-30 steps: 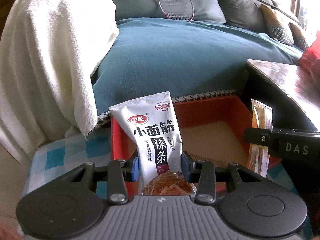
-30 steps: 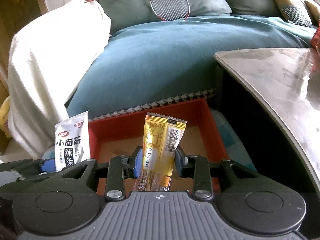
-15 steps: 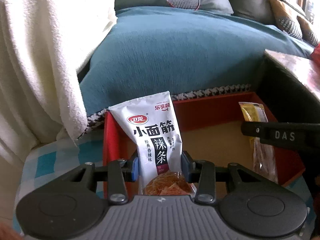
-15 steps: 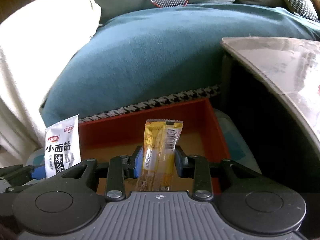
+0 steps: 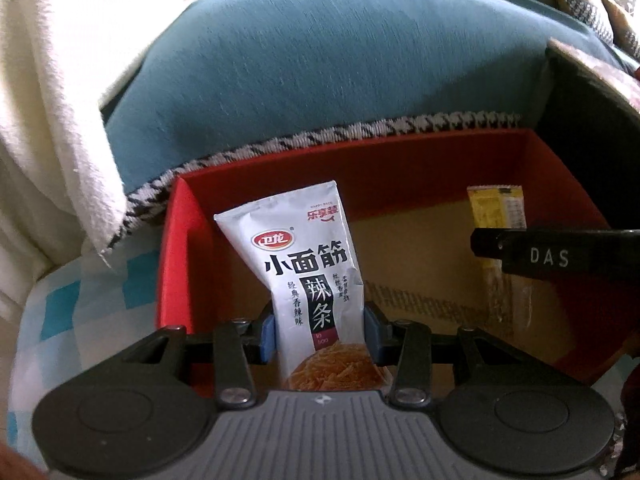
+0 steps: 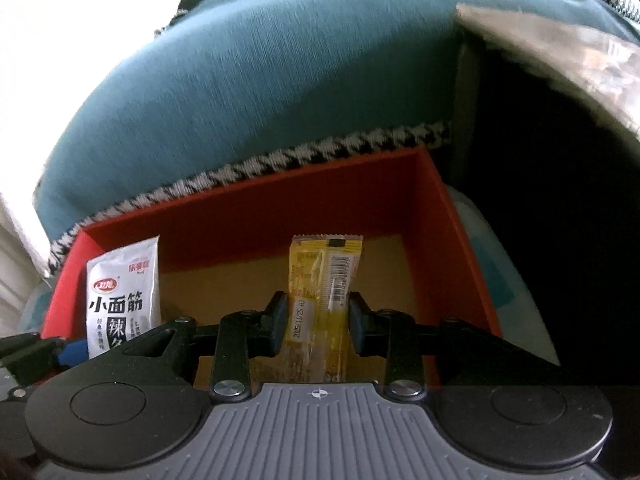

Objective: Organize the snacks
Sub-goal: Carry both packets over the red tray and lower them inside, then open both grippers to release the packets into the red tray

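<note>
Left tool (image 5: pixel 319 334): I have it clamped on the white spicy-strip packet (image 5: pixel 308 280), which stands upright at the left side of the red box (image 5: pixel 400 168).
Right tool (image 6: pixel 318 322): I have it closed on the yellow snack bar (image 6: pixel 324 276), held upright over the box's cardboard floor, right of the middle.
Red box: open-topped; both snacks sit inside its walls, well apart.
Checked cloth (image 5: pixel 80 300): blue and white, under the box.
Teal sofa cushion (image 5: pixel 320 64): just behind the box, houndstooth trim along its edge.
White blanket (image 5: pixel 52 80): draped at far left.
</note>
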{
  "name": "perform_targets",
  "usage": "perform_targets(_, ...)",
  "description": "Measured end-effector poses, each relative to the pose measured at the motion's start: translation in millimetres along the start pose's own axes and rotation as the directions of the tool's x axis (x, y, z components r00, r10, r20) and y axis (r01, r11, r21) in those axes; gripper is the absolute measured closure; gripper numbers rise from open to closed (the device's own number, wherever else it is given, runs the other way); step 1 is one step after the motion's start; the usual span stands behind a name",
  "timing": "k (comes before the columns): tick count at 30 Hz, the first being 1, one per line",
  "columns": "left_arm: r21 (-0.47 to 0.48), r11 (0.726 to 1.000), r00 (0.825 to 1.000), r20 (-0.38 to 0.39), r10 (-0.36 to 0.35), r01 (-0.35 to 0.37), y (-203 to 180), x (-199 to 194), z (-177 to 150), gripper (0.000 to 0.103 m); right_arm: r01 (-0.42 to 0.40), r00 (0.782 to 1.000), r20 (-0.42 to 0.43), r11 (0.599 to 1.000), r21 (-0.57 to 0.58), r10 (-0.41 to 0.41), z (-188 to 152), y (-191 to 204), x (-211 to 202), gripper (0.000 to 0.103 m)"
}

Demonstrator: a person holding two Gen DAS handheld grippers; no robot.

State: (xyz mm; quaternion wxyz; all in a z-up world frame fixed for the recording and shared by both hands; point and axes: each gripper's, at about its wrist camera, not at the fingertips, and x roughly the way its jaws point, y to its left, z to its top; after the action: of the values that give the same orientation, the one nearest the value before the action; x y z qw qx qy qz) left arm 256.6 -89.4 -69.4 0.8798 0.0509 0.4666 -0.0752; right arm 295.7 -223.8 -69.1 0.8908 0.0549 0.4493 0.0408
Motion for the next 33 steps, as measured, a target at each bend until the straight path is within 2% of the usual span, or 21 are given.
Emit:
perform_targets(6, -0.017, 1.0, 0.999, -0.046, -0.018, 0.017, -1, 11, 2, 0.06, 0.016, 0.999, -0.032, 1.0, -0.003, -0.016, -2, -2, 8, 0.057)
perform_targets(8, -0.016, 1.0, 0.998, -0.053, -0.016, 0.016, 1, 12, 3, 0.052, 0.024, 0.999, -0.038, 1.0, -0.011, -0.024, -1, -1, 9, 0.054)
perform_targets(10, -0.024, 0.999, 0.996, -0.09, -0.026, 0.024, 1, 13, 5, 0.049, 0.03, 0.999, -0.04, 0.999, -0.017, -0.03, -1, 0, 9, 0.053)
perform_targets(14, -0.005, 1.0, 0.995, -0.1, -0.026, 0.026, -1, 14, 7, 0.043, 0.022, 0.998, -0.05, 0.999, -0.03, -0.024, -2, 3, 9, 0.044)
perform_targets(18, 0.019, 1.0, 0.996, -0.092, -0.013, 0.014, -6, 9, 11, 0.04, 0.033, 0.999, -0.035, 0.998, -0.055, -0.035, -1, 8, 2, 0.041)
perform_targets(21, 0.029, 1.0, 0.997, -0.072, 0.013, -0.011, -8, 2, 15, 0.027, 0.034, 0.999, -0.013, 0.997, -0.067, -0.035, 2, 15, -9, 0.031)
perform_targets(22, 0.031, 0.999, 0.998, -0.06, 0.015, -0.013, -8, 0, 16, 0.026, 0.039, 0.999, -0.006, 0.997, -0.07, -0.039, 2, 17, -13, 0.025)
perform_targets(25, 0.034, 0.999, 0.999, -0.04, 0.013, -0.011, -7, -8, 20, 0.026, 0.064, 0.998, 0.029, 0.994, -0.086, -0.061, 6, 20, -25, 0.024)
perform_targets(33, 0.011, 1.0, 1.0, -0.01, -0.007, 0.007, 0, -35, 21, 0.026, 0.052, 0.997, 0.063, 0.996, -0.077, -0.048, 11, 24, -54, 0.024)
